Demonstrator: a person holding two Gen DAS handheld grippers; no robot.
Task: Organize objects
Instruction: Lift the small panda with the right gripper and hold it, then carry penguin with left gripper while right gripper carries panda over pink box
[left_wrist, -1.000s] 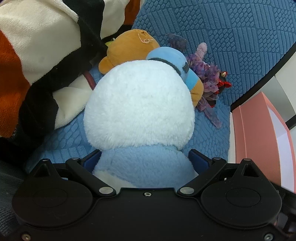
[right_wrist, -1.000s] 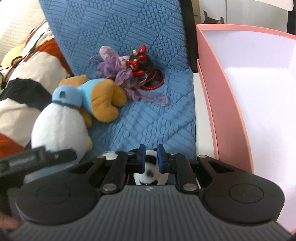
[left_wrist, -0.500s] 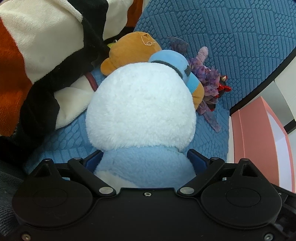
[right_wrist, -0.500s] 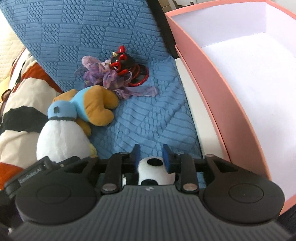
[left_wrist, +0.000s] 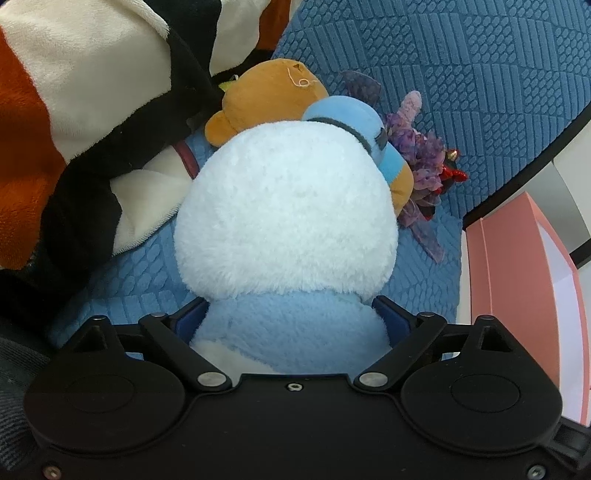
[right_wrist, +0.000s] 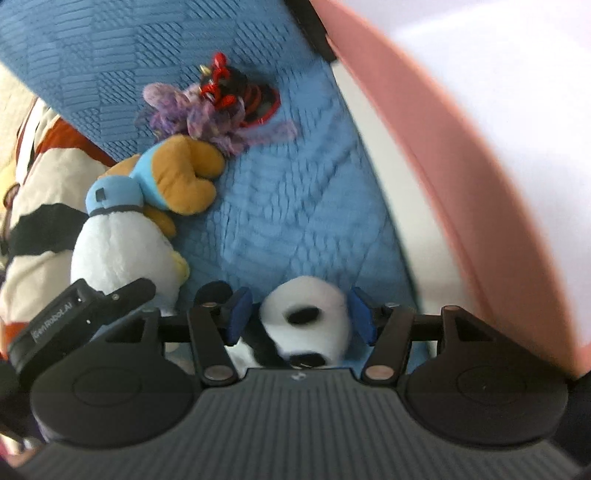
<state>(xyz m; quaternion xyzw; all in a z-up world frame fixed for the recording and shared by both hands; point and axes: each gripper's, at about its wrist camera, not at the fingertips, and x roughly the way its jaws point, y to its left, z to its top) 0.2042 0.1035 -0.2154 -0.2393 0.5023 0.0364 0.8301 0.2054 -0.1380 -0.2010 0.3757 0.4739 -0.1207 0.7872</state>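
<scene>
Left claw (left_wrist: 293, 325) grips penguin plush (left_wrist: 286, 218); right claw (right_wrist: 297, 314) looks open around panda (right_wrist: 304, 321), blurry.
Next I carry both to pink box (right_wrist: 461, 177).

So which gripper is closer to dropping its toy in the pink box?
Probably the right gripper: the panda sits between its fingers beside the pink box. The left gripper, around the penguin, is farther away.
</scene>
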